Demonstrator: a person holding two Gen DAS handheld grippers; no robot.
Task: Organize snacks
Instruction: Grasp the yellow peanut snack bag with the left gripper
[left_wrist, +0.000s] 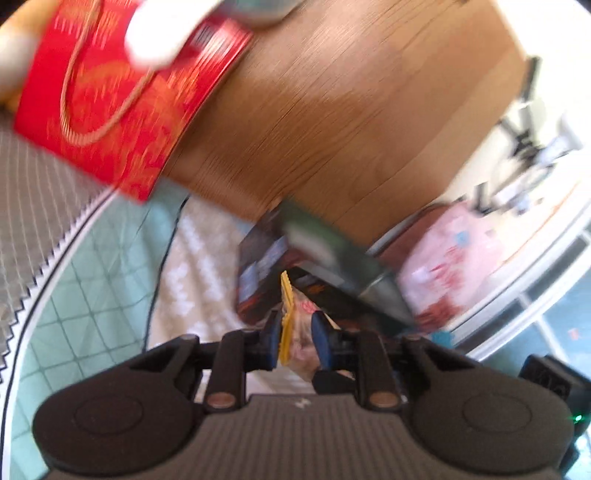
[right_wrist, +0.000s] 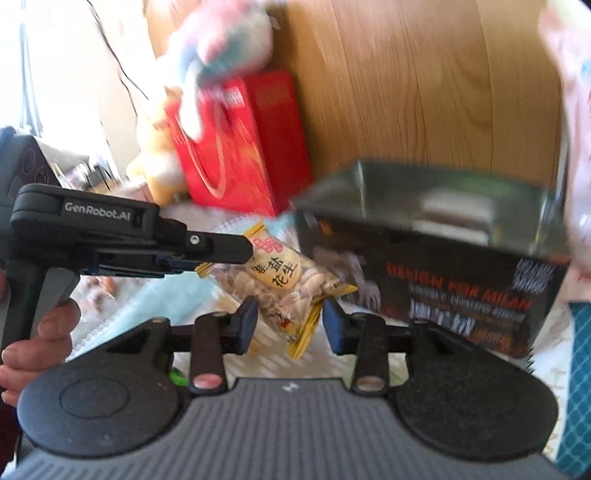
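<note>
Blue-padded left gripper (left_wrist: 297, 338) clamped on a packet of peanuts (left_wrist: 295, 332), held up off the bedding.

From the right wrist view the peanut packet (right_wrist: 284, 284) hangs from the left gripper's (right_wrist: 236, 254) closed tips by its upper yellow edge, while its lower end dangles between the parted pads of the right gripper (right_wrist: 290, 321), which do not press on it. Just behind stands a dark printed box (right_wrist: 443, 291) with its lid raised, and a red gift bag (right_wrist: 240, 147) leans against the wooden panel (right_wrist: 424, 92). Motion blur smears the box lettering and the soft toy (right_wrist: 225, 40) above the bag; a hand (right_wrist: 33, 350) is cut off at the left edge.
</note>
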